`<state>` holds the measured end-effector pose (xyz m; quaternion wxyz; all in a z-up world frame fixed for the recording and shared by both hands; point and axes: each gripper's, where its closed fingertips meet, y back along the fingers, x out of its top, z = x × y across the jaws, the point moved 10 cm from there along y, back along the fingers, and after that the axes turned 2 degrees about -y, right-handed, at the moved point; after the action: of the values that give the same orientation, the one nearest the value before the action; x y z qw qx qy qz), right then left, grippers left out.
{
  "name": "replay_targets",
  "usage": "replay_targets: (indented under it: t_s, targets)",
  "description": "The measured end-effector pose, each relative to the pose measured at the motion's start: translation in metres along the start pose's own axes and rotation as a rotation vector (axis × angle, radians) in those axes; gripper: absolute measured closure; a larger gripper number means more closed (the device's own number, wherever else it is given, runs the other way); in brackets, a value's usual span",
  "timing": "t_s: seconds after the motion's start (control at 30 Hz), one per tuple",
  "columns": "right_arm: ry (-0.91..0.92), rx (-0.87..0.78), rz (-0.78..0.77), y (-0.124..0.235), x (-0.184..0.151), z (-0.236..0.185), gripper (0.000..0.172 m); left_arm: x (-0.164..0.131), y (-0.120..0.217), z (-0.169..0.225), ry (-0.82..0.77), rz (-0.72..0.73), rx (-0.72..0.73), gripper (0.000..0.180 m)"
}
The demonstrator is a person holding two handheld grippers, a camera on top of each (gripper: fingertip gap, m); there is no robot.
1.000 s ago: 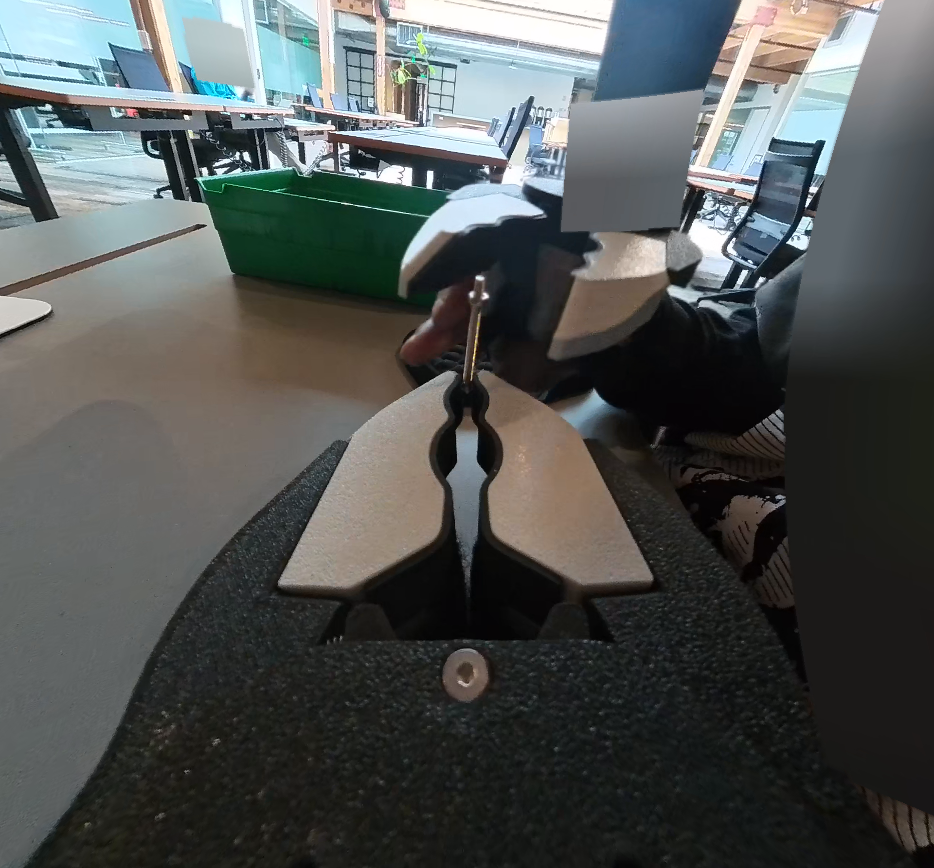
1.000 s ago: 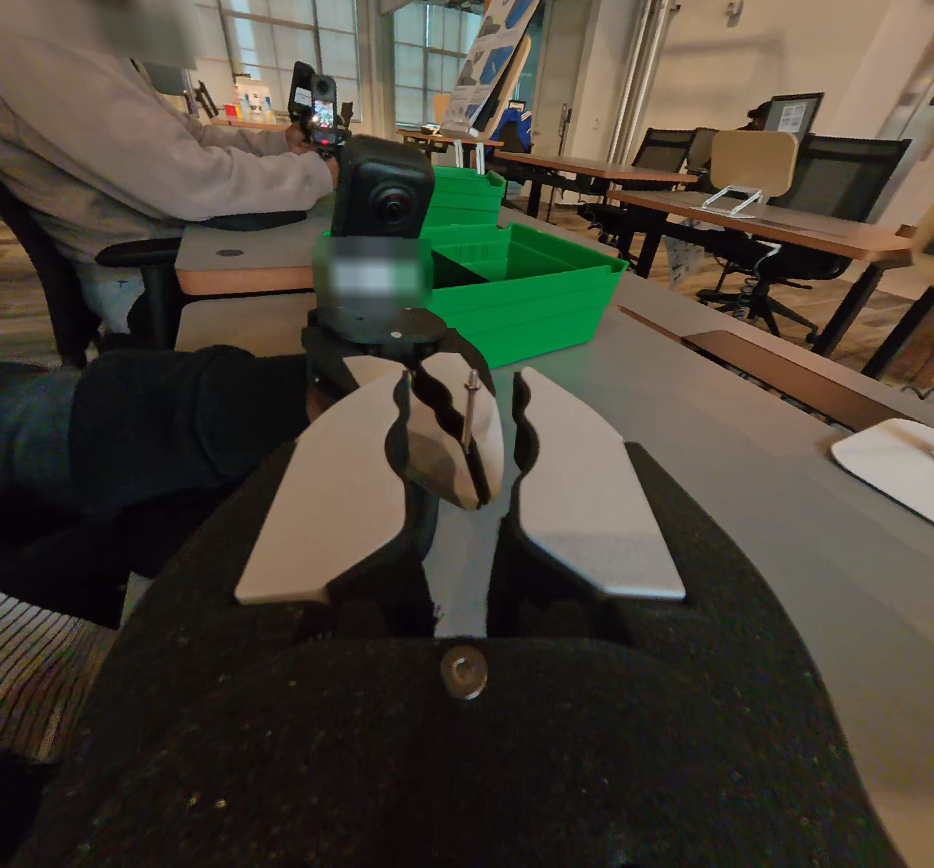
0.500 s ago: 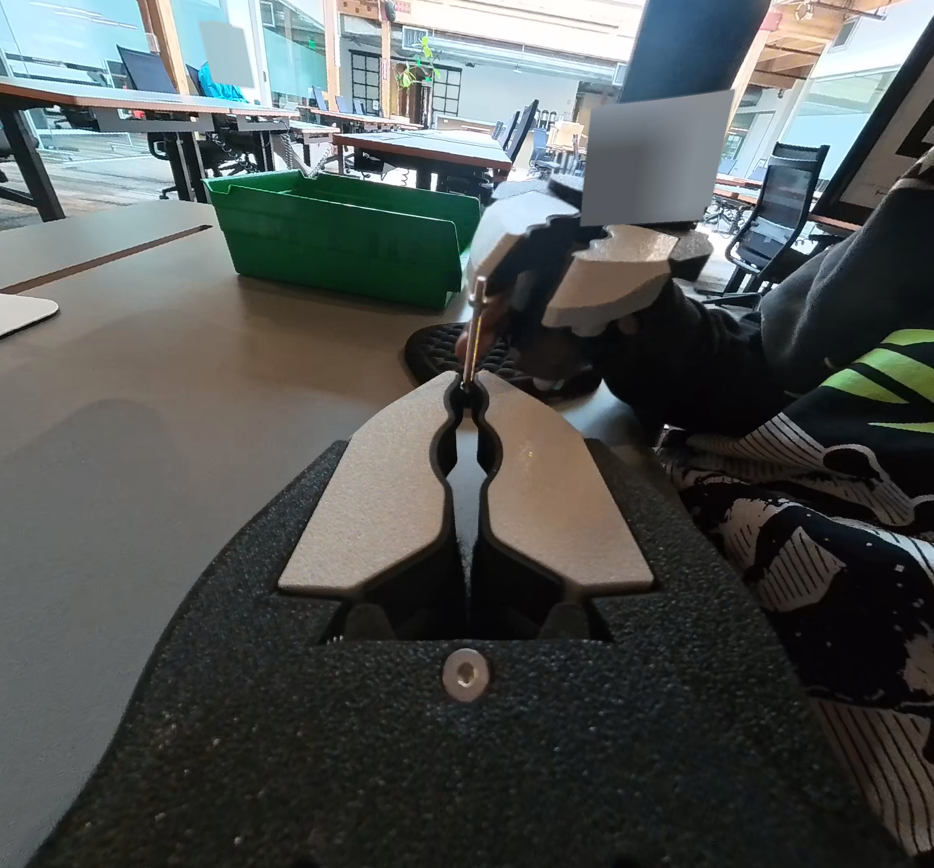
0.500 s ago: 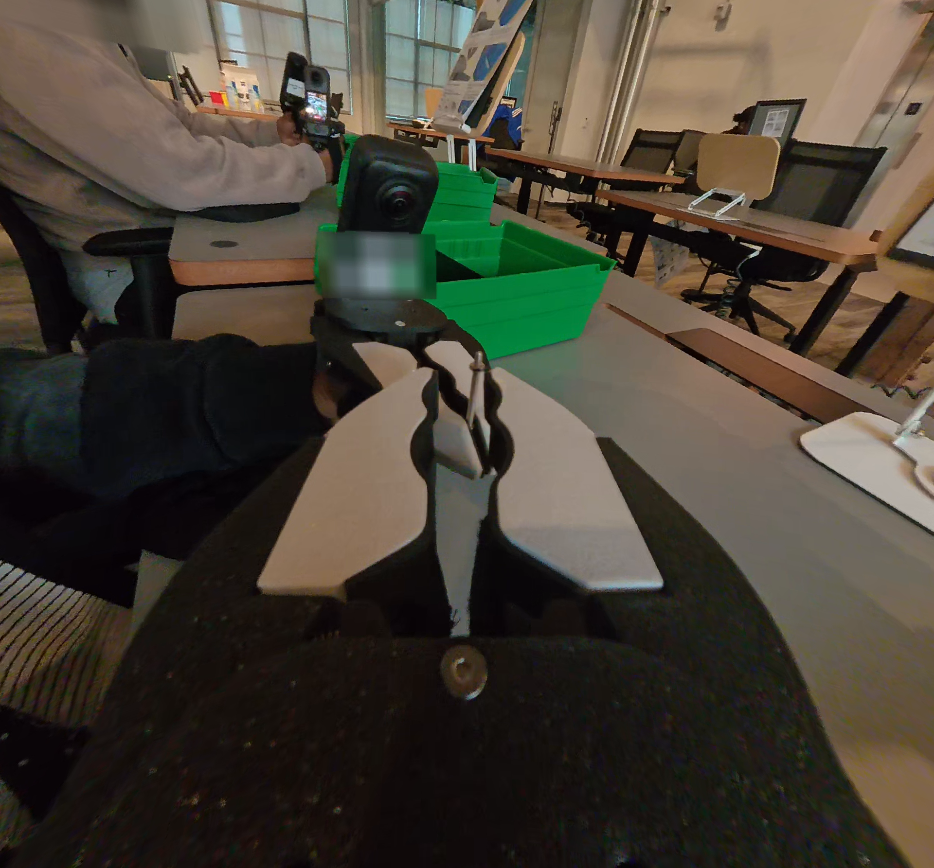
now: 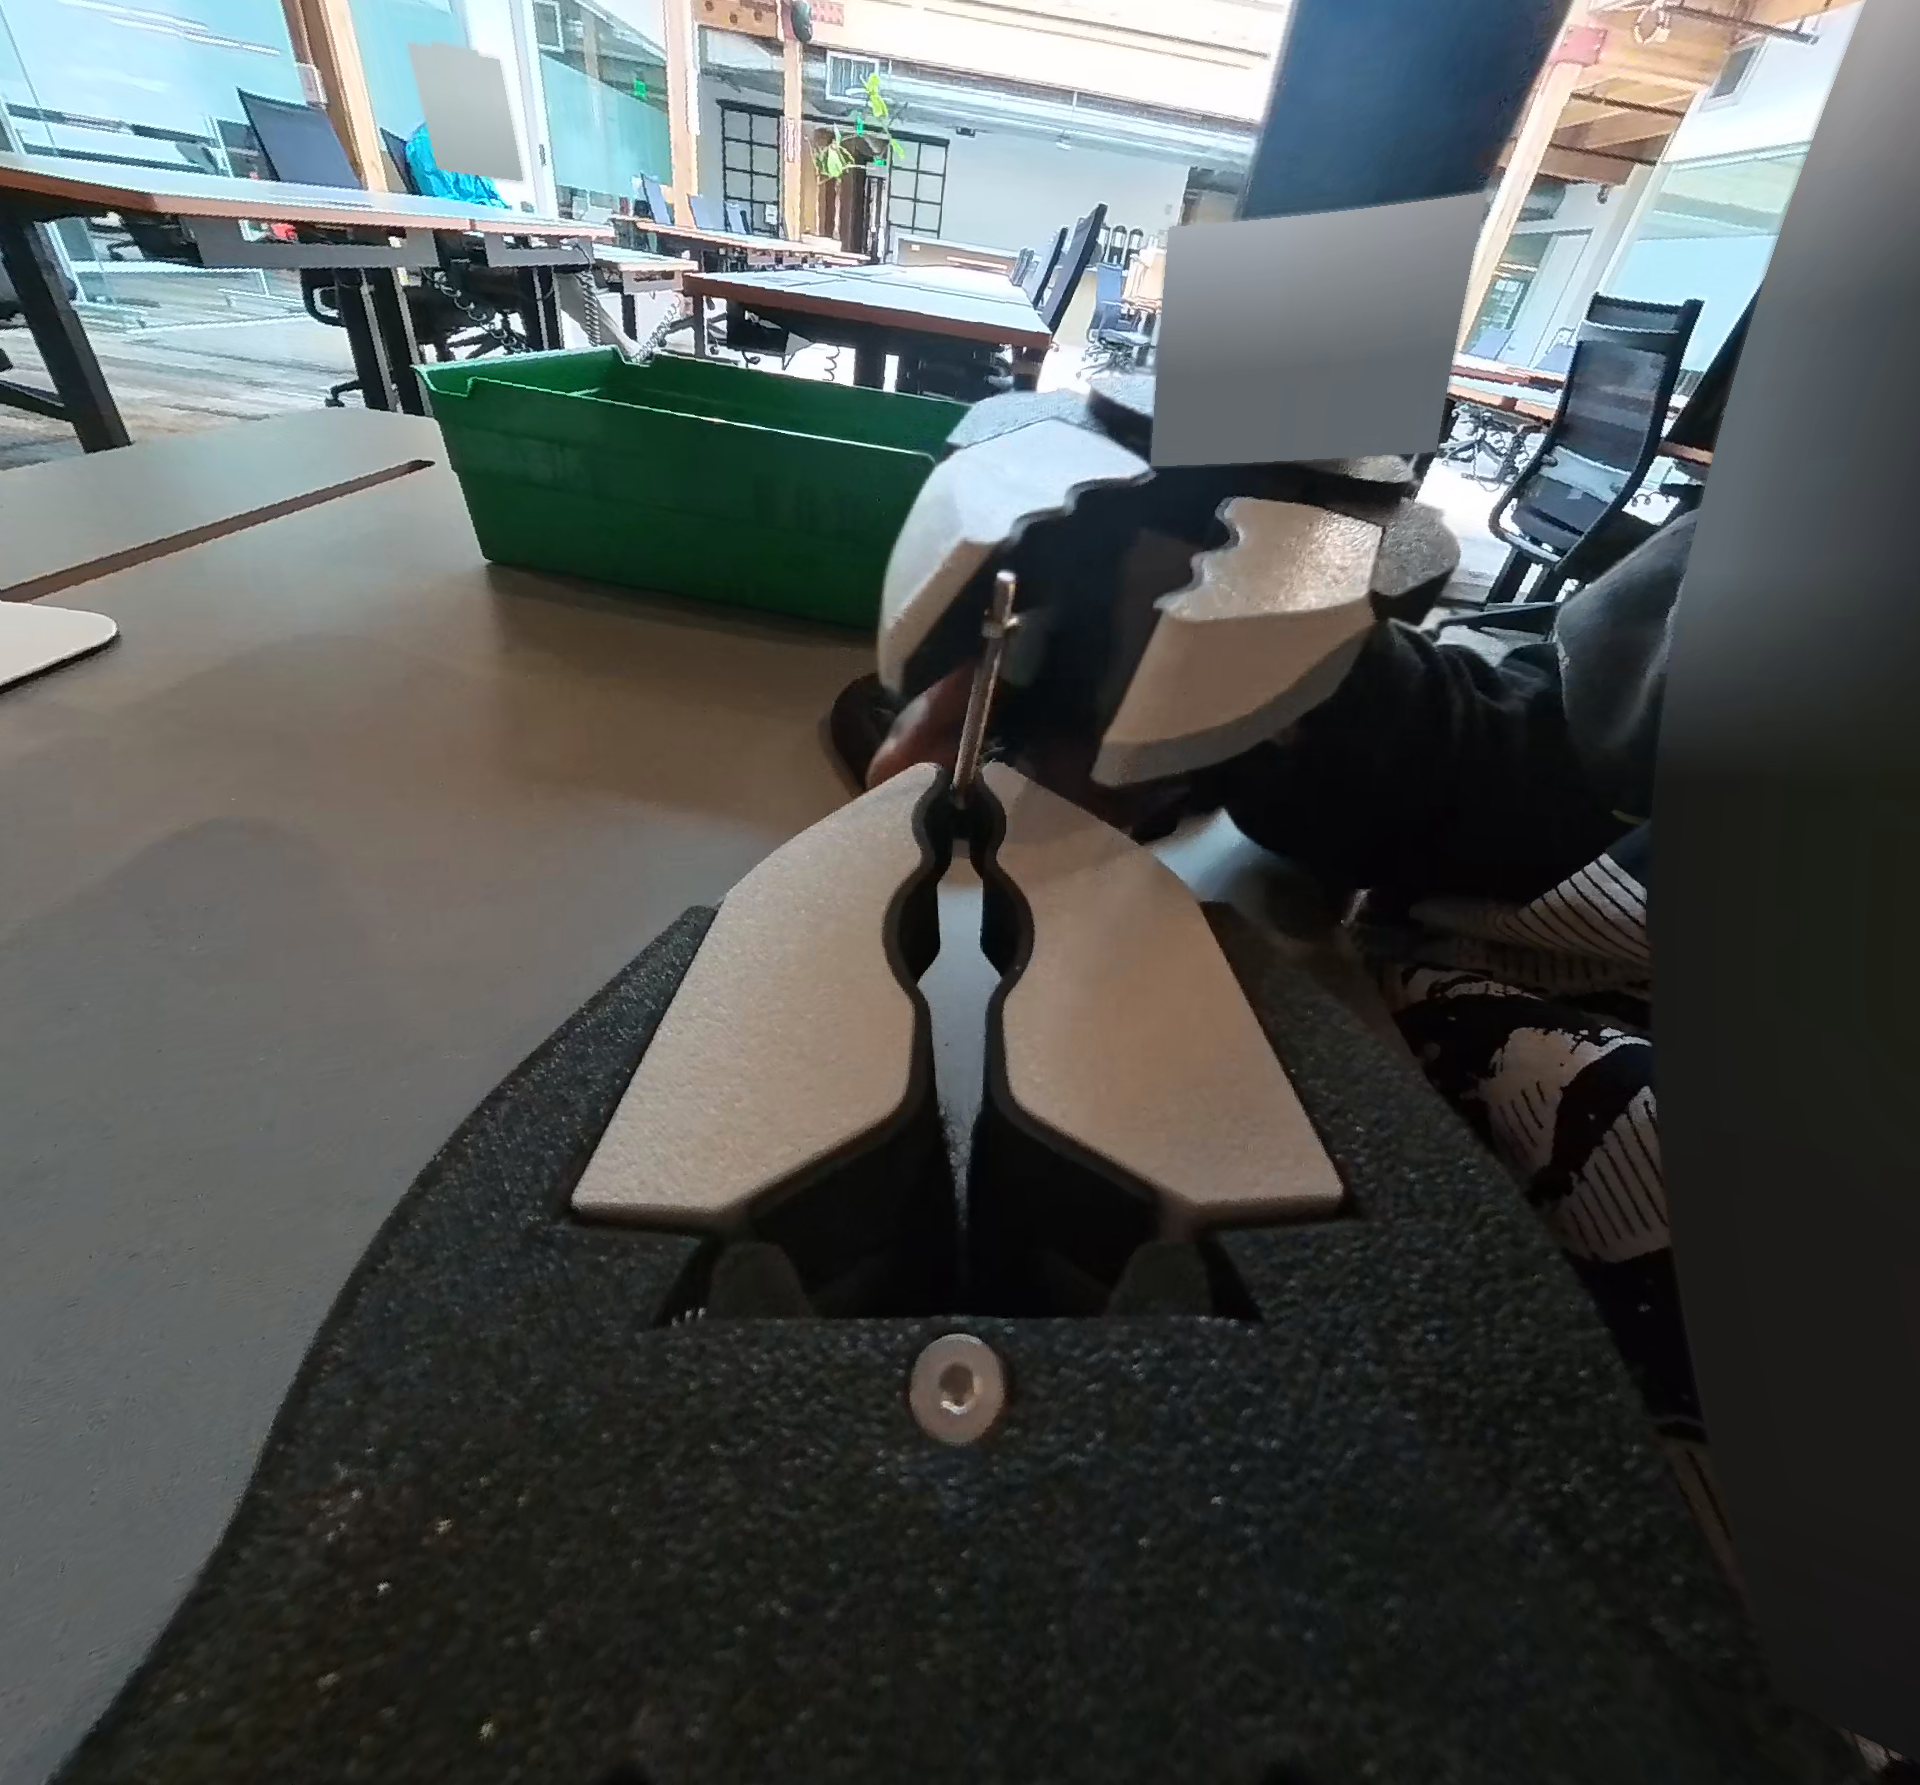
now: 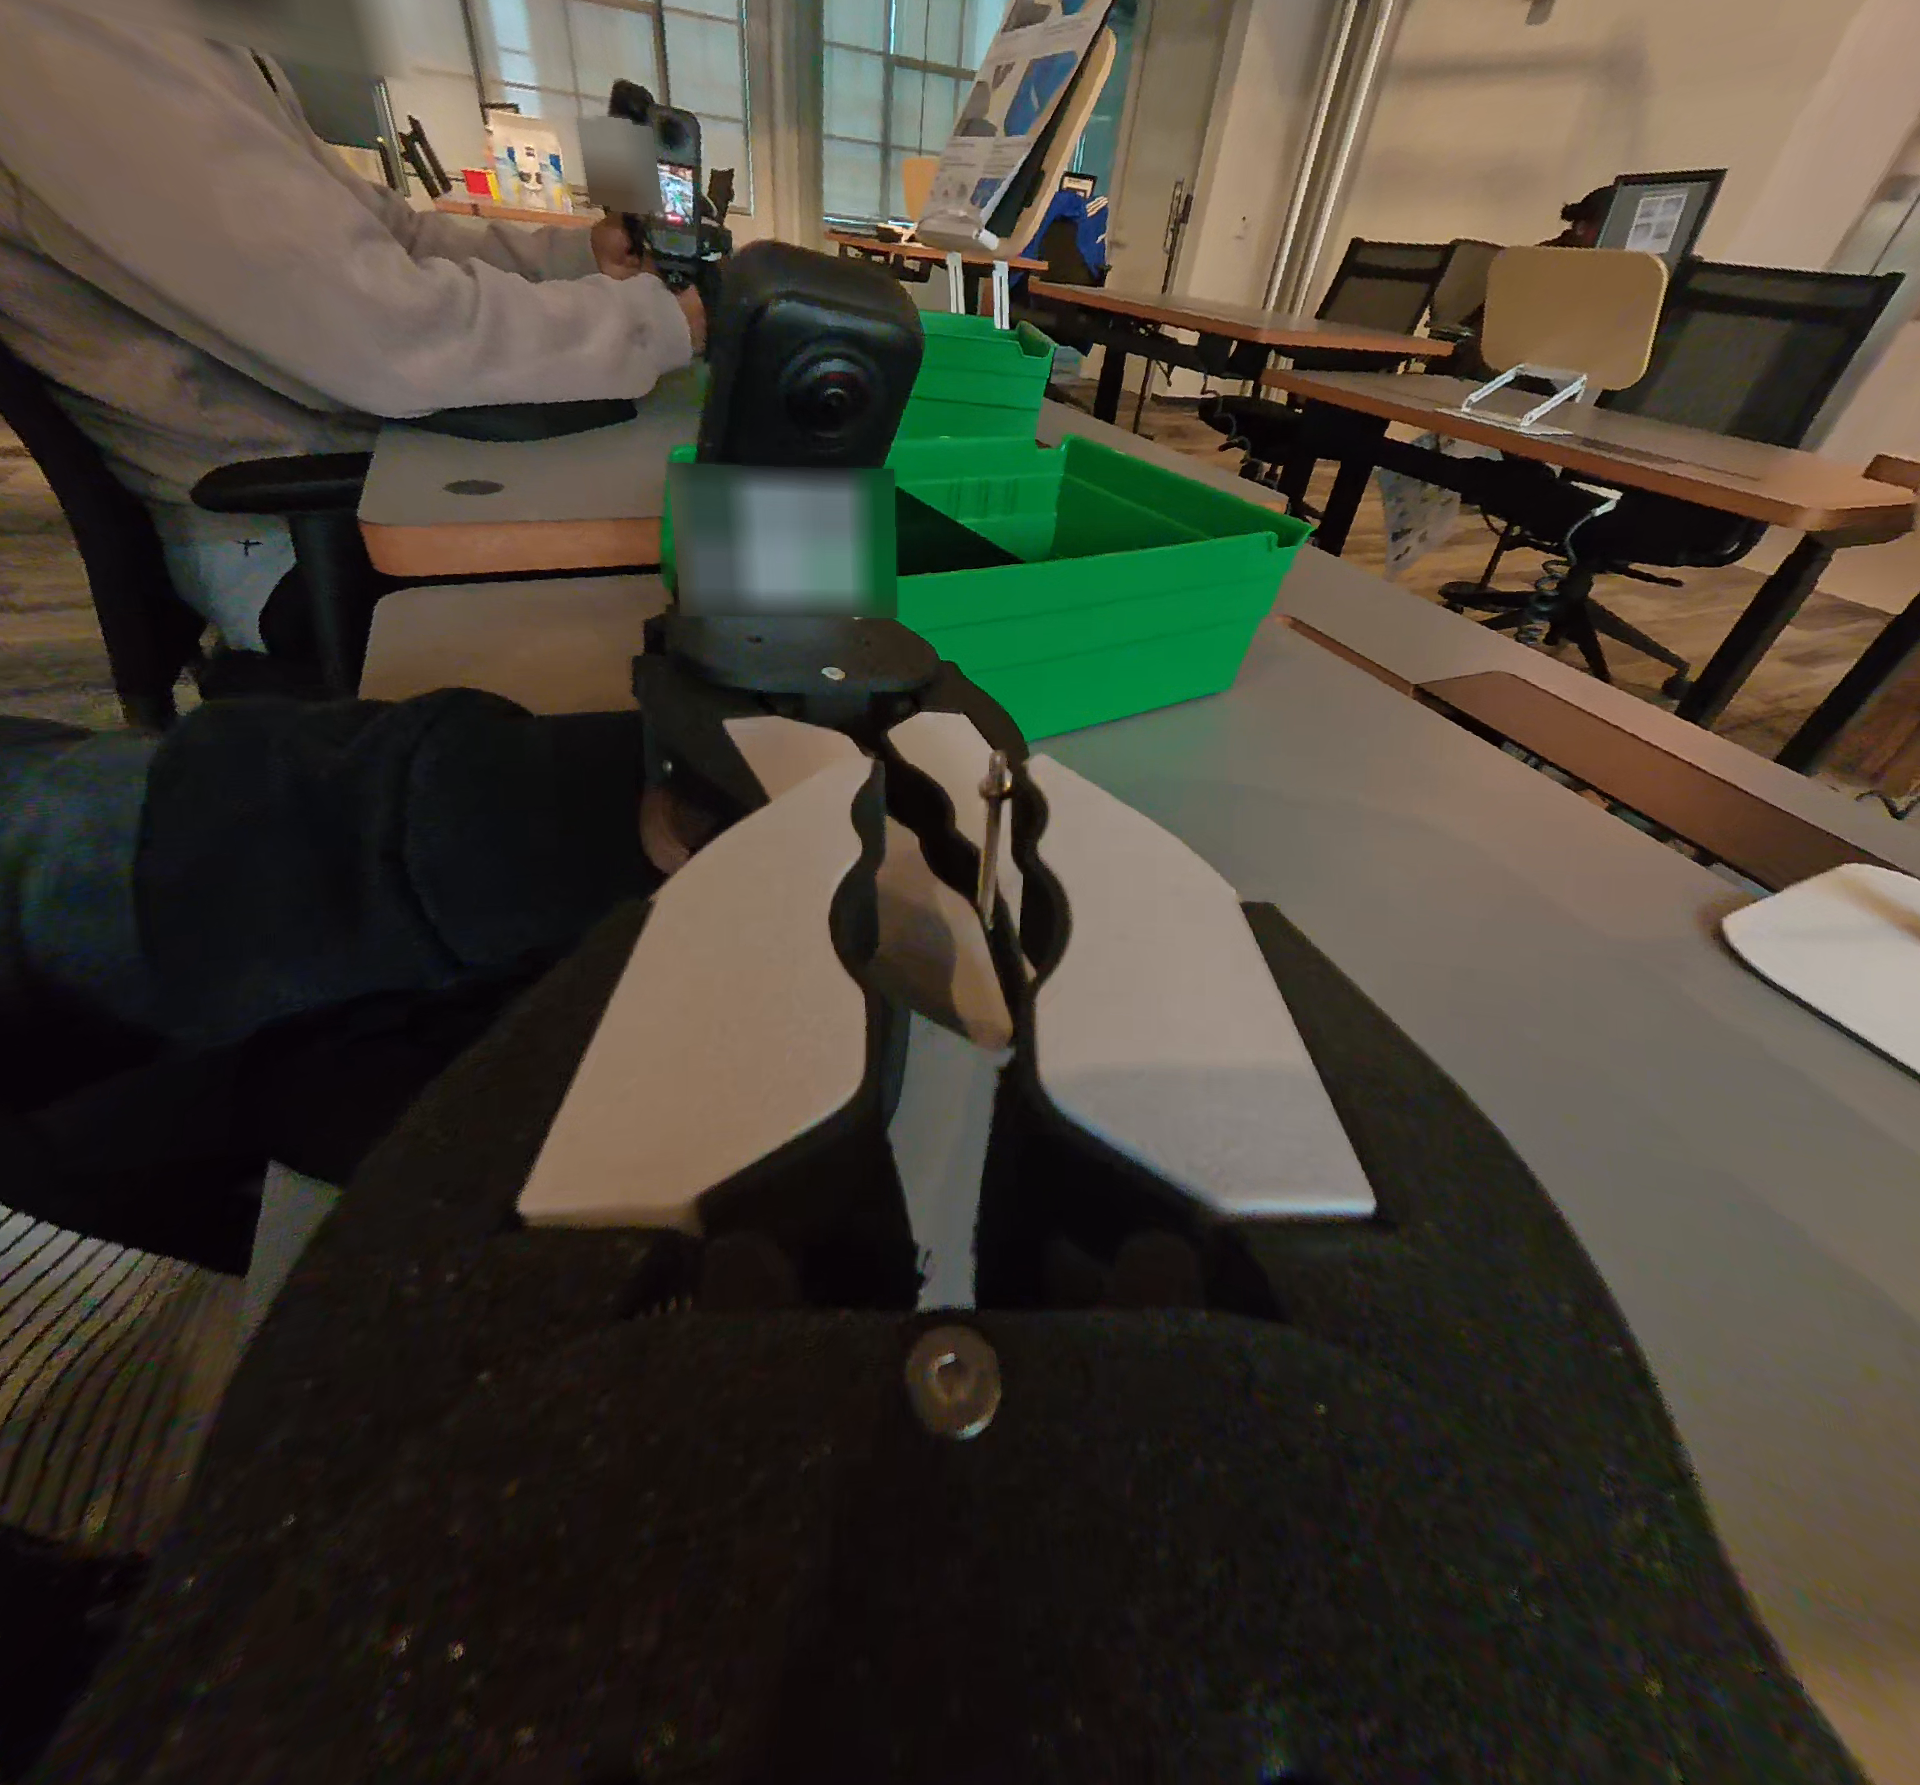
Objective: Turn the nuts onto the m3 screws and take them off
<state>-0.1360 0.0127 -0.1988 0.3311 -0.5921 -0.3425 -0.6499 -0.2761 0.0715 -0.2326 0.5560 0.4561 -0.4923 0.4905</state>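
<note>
Left wrist view. Left gripper [image 5: 961, 800]: two pale grey, grainy-surfaced fingers with wavy black inner edges, seated in a black pebbled body; tips together, clamped on the lower end of a thin, bright metal screw [image 5: 982, 696] at frame centre. The screw stands nearly upright, a small nut [image 5: 1006, 627] threaded near its top. Right gripper [image 5: 1101, 634], centre right: scalloped grey fingers apart, flanking the nut without visibly pressing it. Green plastic bin [image 5: 665, 478], ribbed walls, upper centre on a matte grey table [image 5: 312, 800].

Right wrist view. Right gripper [image 6: 951, 779]: grey fingers apart at centre, screw [image 6: 992, 852] and nut [image 6: 1000, 790] standing between them just beside the right-hand finger; contact cannot be told. Left gripper's black camera mount behind. Green bin [image 6: 1091, 603], upper centre.
</note>
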Motion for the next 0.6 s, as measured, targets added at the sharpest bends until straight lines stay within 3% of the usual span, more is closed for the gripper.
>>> replay_targets:
  t_s: [0.27,0.6]
  targets:
    - [-0.008,-0.044,0.019,0.020,0.001,0.002,0.152,0.000,0.000,0.000,-0.004,-0.003,0.003,0.179]
    - [0.006,-0.017,-0.004,-0.006,-0.001,0.002,0.144,0.000,-0.001,0.000,0.000,-0.006,0.000,0.179]
